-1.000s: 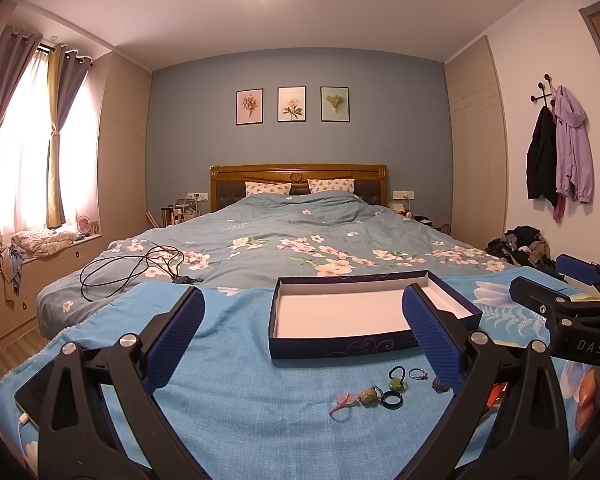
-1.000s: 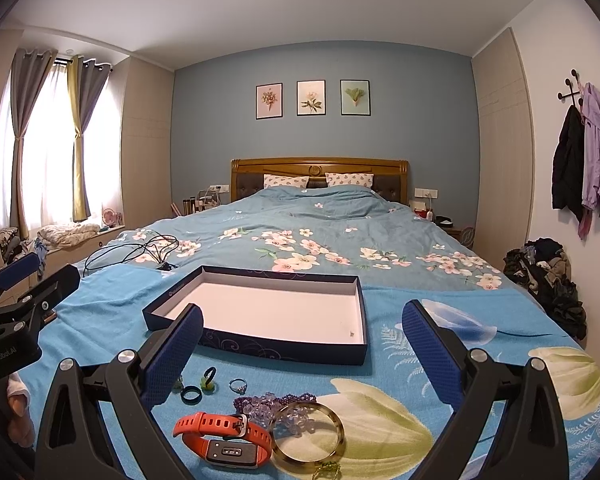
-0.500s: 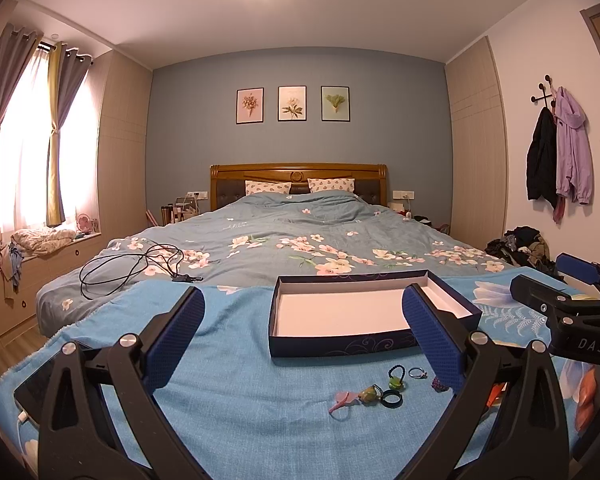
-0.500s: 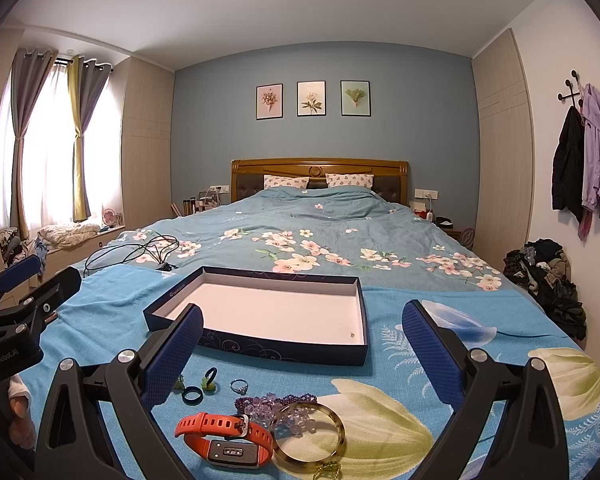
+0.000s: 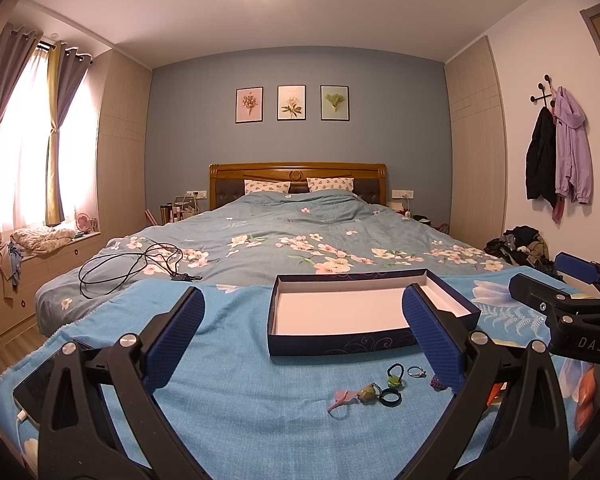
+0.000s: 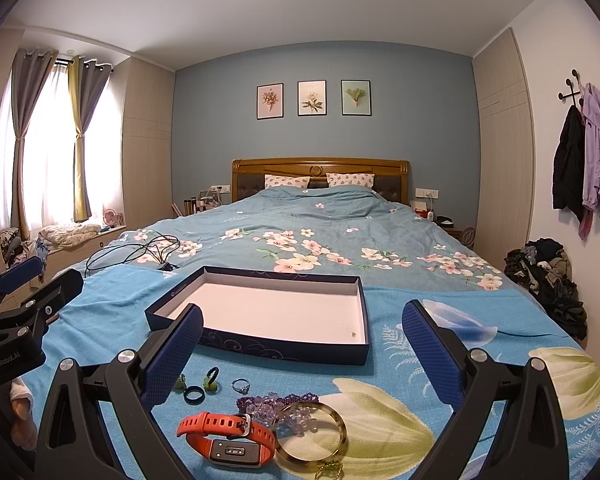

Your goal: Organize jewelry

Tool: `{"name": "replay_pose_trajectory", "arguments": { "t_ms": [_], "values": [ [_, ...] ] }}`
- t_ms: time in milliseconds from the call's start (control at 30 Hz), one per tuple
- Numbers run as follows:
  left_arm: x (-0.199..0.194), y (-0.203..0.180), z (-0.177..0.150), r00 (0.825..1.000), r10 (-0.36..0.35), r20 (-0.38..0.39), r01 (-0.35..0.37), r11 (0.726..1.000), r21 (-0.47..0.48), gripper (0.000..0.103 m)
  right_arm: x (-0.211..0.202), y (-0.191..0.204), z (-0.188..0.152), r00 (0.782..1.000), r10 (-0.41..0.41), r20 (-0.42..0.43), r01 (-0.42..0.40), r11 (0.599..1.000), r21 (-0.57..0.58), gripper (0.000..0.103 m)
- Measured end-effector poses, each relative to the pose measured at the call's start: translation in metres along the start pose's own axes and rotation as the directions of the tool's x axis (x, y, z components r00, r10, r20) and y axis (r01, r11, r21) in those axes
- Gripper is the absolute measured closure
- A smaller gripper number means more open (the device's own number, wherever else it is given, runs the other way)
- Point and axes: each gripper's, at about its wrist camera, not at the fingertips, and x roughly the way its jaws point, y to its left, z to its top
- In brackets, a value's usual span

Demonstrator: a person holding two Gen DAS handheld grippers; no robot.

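- The left gripper (image 5: 303, 338) is filling the bottom of the left wrist view; its two blue padded fingers (image 5: 176, 338) are standing wide apart and are holding nothing.
- The right gripper (image 6: 303, 354) is filling the bottom of the right wrist view in the same way, fingers spread apart, nothing between them touching the pads.
- In the lower centre of the right wrist view, an orange watch (image 6: 224, 440) is lying on the blue blanket (image 6: 112, 312), just beside an amber bangle (image 6: 311, 436) on its right.
- A purple bead bracelet (image 6: 276, 404) is lying just behind these two and seems to be touching the bangle.
- A little farther, a black ring (image 6: 193, 395), a green-stone ring (image 6: 211, 381) and a silver ring (image 6: 240, 385) are lying in a loose row, near each other but apart.
- In the left wrist view the same small pieces are sitting at lower right: a pink piece (image 5: 340, 397), the black ring (image 5: 391, 397), the silver ring (image 5: 416, 371).
- Behind the jewelry, in the middle of both views, an open dark blue box (image 6: 284, 350) with a white inside is resting on the blanket; only a tiny speck is showing inside it near its right front corner.
- A black cable (image 5: 132, 266) is lying coiled on the floral bed cover (image 5: 300, 232), at middle left.
- A phone (image 5: 36, 388) is lying at the lower left edge of the left wrist view.
- Far back, the wooden headboard (image 5: 298, 174) is standing against the blue wall.
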Motion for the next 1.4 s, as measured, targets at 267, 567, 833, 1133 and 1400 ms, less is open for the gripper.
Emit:
{"name": "replay_pose_trajectory", "arguments": {
  "t_ms": [267, 567, 833, 1133, 1400],
  "values": [
    [0.0005, -0.0003, 0.0001, 1.000, -0.001, -0.001, 0.001, 1.000, 0.000, 0.006, -0.0003, -0.0001, -0.0002, 1.000, 0.000, 0.000, 0.000, 1.000, 0.000, 0.007],
    [0.0004, -0.0008, 0.0001, 1.000, -0.001, -0.002, 0.001, 1.000, 0.000, 0.006, -0.0001, 0.0014, 0.0000, 1.000, 0.002, 0.001, -0.002, 1.000, 0.000, 0.007],
    [0.0009, -0.0009, -0.0018, 1.000, -0.003, -0.005, 0.003, 1.000, 0.001, 0.006, 0.0001, 0.0023, 0.0001, 1.000, 0.002, 0.000, -0.002, 1.000, 0.001, 0.007],
    [0.0035, -0.0032, -0.0028, 1.000, -0.014, -0.026, 0.014, 1.000, 0.008, 0.006, 0.0005, 0.0037, -0.0021, 1.000, 0.009, -0.005, -0.009, 1.000, 0.009, 0.007],
    [0.0059, -0.0044, -0.0037, 0.999, -0.014, -0.033, 0.014, 1.000, 0.010, 0.006, 0.0026, -0.0014, -0.0048, 1.000, 0.015, -0.012, -0.015, 1.000, 0.021, 0.007]
  ]
}}
